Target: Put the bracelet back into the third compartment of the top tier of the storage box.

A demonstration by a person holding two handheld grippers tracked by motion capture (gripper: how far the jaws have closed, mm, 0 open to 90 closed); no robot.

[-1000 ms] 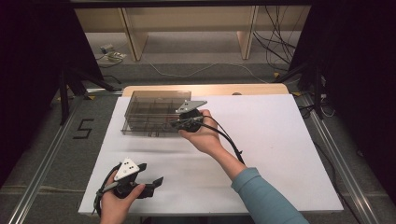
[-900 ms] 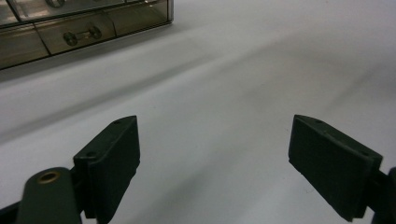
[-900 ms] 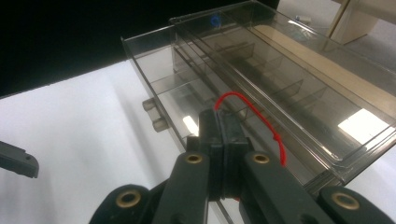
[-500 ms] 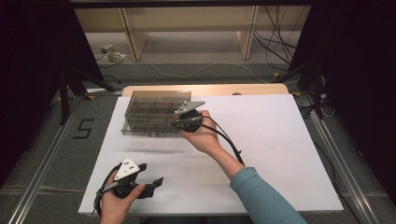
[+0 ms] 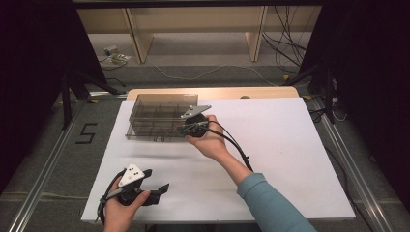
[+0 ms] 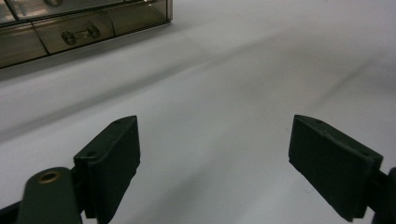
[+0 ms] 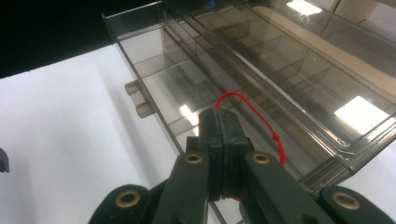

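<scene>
My left claw (image 5: 162, 189) rests low at the near left of the white tabletop (image 5: 290, 159), its jaws spread wide with nothing between them; in the left gripper view there is just bare white surface between the two black pads (image 6: 112, 158). I judge it is parked there to stay out of the way while the other hand works. Further along sits the clear plastic box (image 5: 157, 116), a shallow organizer with its lid raised, set near the far left of the tabletop, well apart from my left claw. Thin walls divide it into rows of small compartments, and as far as I can tell each of them is empty. At the box's near right corner is my right claw (image 5: 186, 128), jaws pressed together and pinching a loop of red string (image 7: 254, 116). The string arches up from the tips and trails to the right with a small knot in it, lying over the box's front edge. I hold it tight by the tips, I think, because something so thin would slip from a looser grip, and keeping it right at the box suits lowering it into one of the front compartments.
</scene>
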